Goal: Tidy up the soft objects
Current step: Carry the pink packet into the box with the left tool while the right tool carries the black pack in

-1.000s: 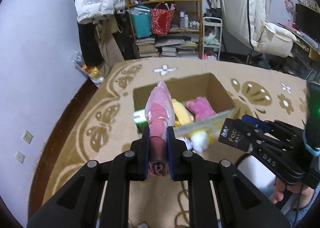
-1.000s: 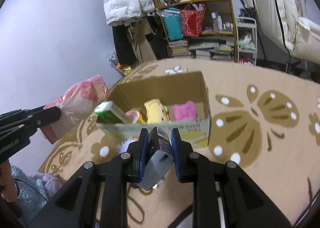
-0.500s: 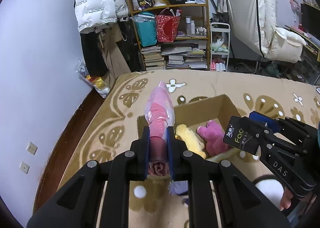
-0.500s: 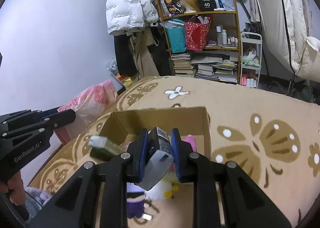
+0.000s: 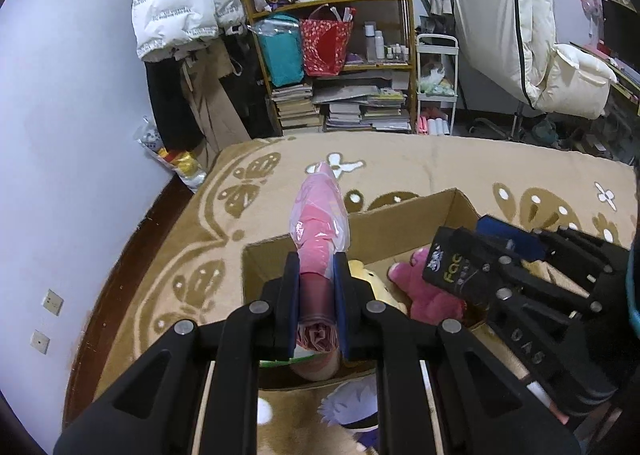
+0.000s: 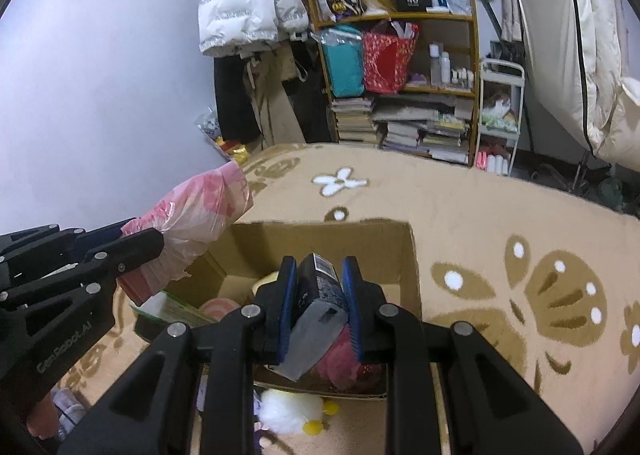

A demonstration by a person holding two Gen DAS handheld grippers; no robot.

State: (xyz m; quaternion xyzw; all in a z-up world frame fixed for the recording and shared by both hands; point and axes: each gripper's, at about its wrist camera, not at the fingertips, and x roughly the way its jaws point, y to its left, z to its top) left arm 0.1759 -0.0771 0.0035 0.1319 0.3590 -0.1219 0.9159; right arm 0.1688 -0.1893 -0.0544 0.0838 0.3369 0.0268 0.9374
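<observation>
An open cardboard box [image 5: 404, 211] stands on the tan patterned rug and shows in the right wrist view too [image 6: 320, 239]. Inside lie a pink plush [image 5: 424, 287], a yellow plush [image 5: 366, 275] and a green packet [image 6: 172, 307]. My left gripper [image 5: 316, 291] is shut on a pink item in a clear plastic bag [image 5: 320, 215], held over the box's left part; the bag also shows in the right wrist view [image 6: 200, 215]. My right gripper [image 6: 320, 299] is shut on a dark grey packet [image 6: 320, 303] over the box's near side.
A white plush with yellow feet [image 6: 288, 411] and a white-haired doll [image 5: 352, 407] lie on the rug [image 6: 480, 215] in front of the box. A cluttered shelf [image 5: 340, 55], a white jacket [image 5: 176, 7] and a cart [image 5: 436, 87] stand at the back.
Both grippers have moved forward over the box with their loads still held. The box now sits lower and closer in both views.
</observation>
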